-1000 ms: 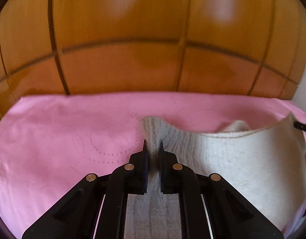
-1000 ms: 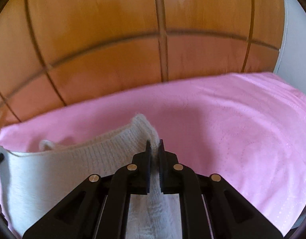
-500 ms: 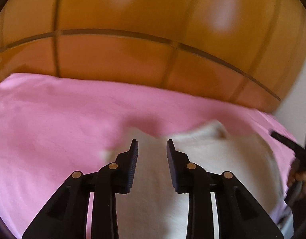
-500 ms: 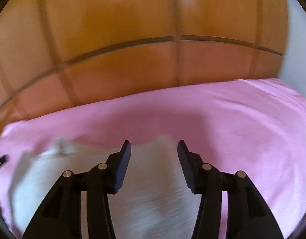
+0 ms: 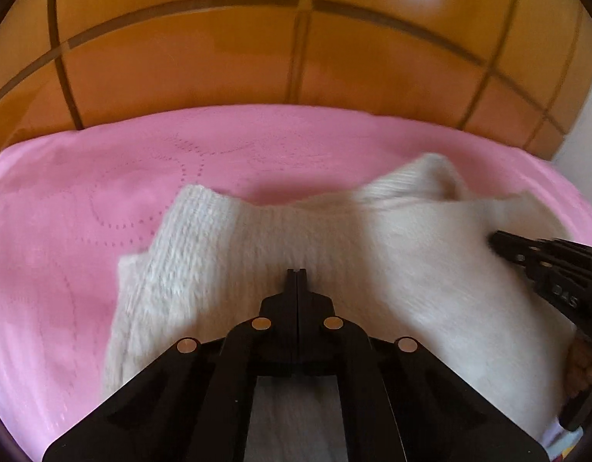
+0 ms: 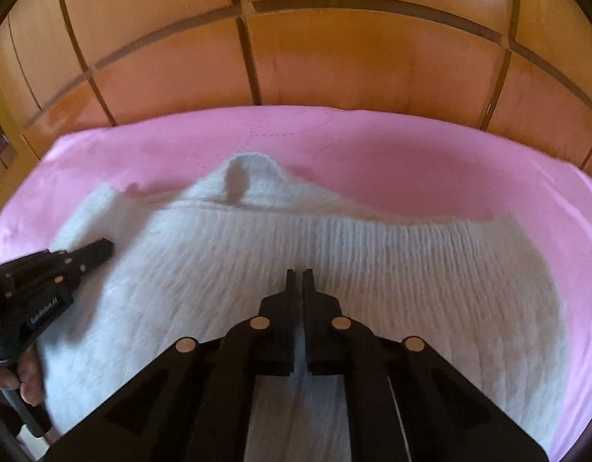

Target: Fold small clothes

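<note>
Our left tongs (image 5: 297, 270) and right tongs (image 6: 296, 272) have just clenched with nothing visibly between them, over the sweater (image 6: 226, 254) — cream, ribbed, fuzzy knit — lying rumpled on the pink quilted sheet (image 5: 65, 200) before orange wood panels (image 6: 334, 57).

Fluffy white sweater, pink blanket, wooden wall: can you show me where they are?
white sweater (image 6: 334, 254): right wrist view, ribbed middle.
pink blanket (image 5: 84, 200): left wrist view, bare left part.
wooden wall (image 6: 353, 61): right wrist view, centre panel.

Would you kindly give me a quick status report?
Both grippers, left and right, shut, empty. White knit garment lies released on pink cover. Nothing obstructing.
</note>
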Action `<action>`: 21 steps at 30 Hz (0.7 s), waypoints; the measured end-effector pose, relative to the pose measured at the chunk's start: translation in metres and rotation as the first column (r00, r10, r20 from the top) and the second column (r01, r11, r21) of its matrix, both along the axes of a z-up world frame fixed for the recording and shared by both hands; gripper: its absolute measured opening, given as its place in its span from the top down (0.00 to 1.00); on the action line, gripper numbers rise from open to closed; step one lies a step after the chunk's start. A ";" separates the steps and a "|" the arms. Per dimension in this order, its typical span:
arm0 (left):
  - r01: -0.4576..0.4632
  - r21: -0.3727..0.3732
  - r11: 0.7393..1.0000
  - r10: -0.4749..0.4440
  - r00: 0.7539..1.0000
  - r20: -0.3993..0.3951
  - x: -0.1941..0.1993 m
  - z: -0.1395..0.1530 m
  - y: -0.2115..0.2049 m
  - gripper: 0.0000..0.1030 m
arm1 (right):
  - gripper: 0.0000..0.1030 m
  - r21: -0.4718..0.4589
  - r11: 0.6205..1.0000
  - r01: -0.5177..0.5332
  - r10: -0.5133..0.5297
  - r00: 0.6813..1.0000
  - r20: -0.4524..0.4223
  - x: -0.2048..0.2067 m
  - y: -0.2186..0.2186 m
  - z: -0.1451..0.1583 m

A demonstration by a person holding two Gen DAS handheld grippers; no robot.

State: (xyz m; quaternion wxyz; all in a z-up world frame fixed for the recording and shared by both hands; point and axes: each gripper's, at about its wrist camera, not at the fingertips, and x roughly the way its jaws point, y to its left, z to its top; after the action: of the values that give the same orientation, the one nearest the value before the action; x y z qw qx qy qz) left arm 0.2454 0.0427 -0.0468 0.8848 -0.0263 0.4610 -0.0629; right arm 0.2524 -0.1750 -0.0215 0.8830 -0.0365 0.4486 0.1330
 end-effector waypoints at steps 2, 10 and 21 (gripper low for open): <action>-0.034 0.014 0.999 0.034 0.999 -0.009 0.013 -0.005 0.005 1.00 | 1.00 -0.015 0.999 0.040 -0.040 0.999 -0.006 0.012 -0.002 -0.012; -0.079 0.000 0.997 0.079 0.997 -0.009 0.013 0.003 0.010 1.00 | 0.98 0.065 0.995 0.075 -0.076 0.997 -0.002 0.005 -0.019 -0.001; -0.110 -0.112 0.988 0.122 0.987 0.109 -0.077 0.049 0.015 0.48 | 0.41 0.156 0.985 0.079 -0.092 0.992 0.080 -0.052 -0.026 0.029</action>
State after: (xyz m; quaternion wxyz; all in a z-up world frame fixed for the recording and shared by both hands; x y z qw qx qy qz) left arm 0.1683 0.0579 0.0026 0.9094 -0.0960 0.4029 -0.0367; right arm 0.2008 -0.2007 0.0079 0.9069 0.0448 0.3992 0.1272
